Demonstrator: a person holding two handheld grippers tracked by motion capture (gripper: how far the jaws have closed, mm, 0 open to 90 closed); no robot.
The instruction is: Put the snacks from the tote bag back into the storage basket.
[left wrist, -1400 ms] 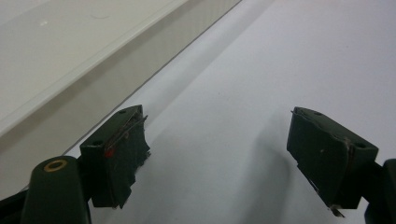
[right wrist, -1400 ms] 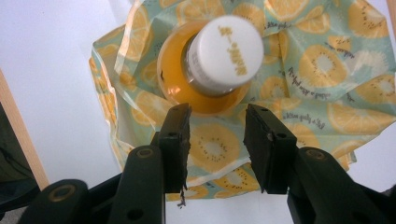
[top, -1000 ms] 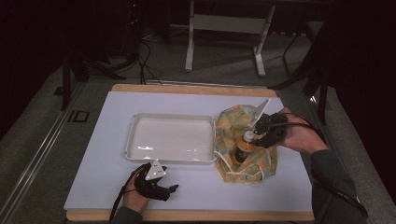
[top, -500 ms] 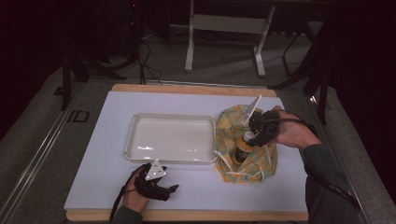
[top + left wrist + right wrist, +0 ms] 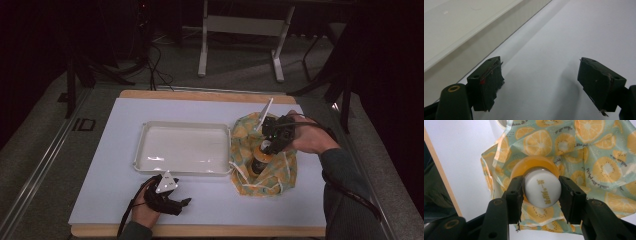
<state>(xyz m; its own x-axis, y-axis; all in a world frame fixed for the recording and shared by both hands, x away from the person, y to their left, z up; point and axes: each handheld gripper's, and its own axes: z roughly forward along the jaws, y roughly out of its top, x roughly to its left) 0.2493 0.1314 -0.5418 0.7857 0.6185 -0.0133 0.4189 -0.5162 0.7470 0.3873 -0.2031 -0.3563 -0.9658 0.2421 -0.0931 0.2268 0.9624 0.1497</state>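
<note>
- Bottle position: at 3 o'clock on the worktop, standing inside an open fabric bag printed with orange slices.
- Right hand-held gripper: both jaws are closed against the white cap of the bottle, one on each side. The grip is taken from above, probably because the bag walls block access to the body.
- Bag function: its folds surround the bottle on all sides. In the high view, white drawstrings lie loose at its near edge.
- Left hand-held gripper: rests at 7 o'clock on the worktop, jaws wide apart and holding nothing. It appears parked clear of the work area.
- Tray: white, empty, at centre, touching or just beside the bag at 9 o'clock of it.
- Markings: the cap carries gold characters, too small to read. Small dark script repeats across the bag print; not legible.
</note>
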